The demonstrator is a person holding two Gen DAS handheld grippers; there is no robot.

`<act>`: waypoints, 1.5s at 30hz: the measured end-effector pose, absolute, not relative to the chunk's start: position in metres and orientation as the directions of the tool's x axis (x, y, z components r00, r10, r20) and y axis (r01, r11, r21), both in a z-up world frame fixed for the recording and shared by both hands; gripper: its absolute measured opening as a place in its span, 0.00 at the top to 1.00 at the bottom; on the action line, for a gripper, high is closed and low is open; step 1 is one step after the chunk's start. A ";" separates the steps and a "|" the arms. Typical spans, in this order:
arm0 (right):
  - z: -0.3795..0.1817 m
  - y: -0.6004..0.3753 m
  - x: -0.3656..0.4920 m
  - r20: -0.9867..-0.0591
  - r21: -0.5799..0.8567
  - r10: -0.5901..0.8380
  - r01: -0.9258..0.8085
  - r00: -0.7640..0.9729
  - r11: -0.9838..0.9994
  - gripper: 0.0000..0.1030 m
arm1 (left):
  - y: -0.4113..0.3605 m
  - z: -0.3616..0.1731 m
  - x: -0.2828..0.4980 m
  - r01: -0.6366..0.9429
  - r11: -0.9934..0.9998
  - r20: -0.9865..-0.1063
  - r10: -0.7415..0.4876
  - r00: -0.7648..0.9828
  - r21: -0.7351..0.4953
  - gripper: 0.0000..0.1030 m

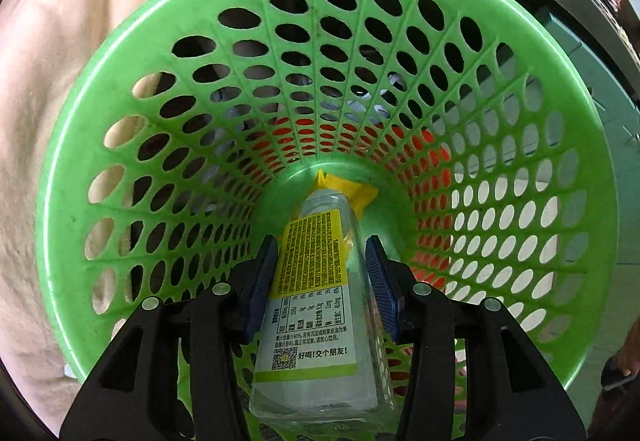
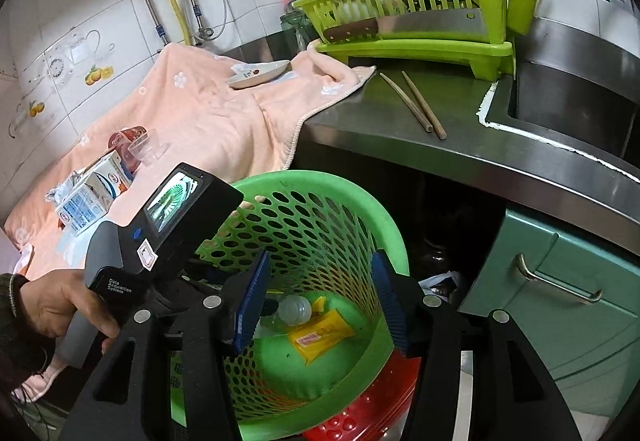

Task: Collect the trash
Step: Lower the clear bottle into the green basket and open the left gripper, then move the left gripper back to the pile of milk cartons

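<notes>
The left claw reaches down inside the green basket with a clear plastic bottle between its blue pads; the pads sit close against the bottle's sides, so it appears gripped, though contact on the right pad is hard to confirm. The bottle points cap-first toward the basket floor, its far end touching or just above a yellow wrapper lying there. The step in hand is judged to be the release of the bottle into the basket. Keep the claw centred over the floor, clear of the perforated wall, and open the pads fully before lifting straight up, so the bottle does not catch and tip out. The right claw is empty, its jaws spread wide, hovering above the basket's near rim; hold it clear of the left tool. More trash waits on the pink towel covering the table to the far left: a carton and a clear cup.
</notes>
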State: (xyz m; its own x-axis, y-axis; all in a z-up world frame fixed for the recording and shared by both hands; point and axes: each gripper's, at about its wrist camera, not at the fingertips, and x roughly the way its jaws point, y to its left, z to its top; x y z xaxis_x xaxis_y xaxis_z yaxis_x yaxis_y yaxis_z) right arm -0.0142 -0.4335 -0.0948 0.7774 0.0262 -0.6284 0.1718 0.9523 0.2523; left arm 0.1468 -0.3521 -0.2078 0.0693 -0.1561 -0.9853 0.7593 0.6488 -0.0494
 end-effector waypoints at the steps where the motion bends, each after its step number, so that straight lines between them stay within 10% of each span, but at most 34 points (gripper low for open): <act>1: -0.095 -0.433 -0.014 -0.627 0.253 0.028 0.171 0.778 0.952 0.50 | -0.352 -0.209 0.147 0.758 0.650 -0.985 -0.159 0.060 -0.058 0.55; 30: -0.048 -0.361 0.004 -0.582 0.185 0.104 0.006 0.806 0.983 0.34 | -0.225 -0.089 0.120 0.617 0.773 -0.843 -0.427 0.328 -0.151 0.55; 45: -0.026 -0.313 0.030 -0.568 0.171 0.175 -0.092 0.804 0.981 0.26 | -0.132 -0.036 0.107 0.458 0.885 -0.715 -0.372 0.592 -0.082 0.42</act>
State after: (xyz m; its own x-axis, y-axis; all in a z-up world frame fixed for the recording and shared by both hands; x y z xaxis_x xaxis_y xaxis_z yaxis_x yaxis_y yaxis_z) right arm 0.0296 -0.3129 -0.0258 0.8044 0.1746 -0.5679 -0.0922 0.9809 0.1710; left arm 0.1069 -0.1324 -0.0357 0.5918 -0.3725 -0.7149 0.4582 0.8851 -0.0819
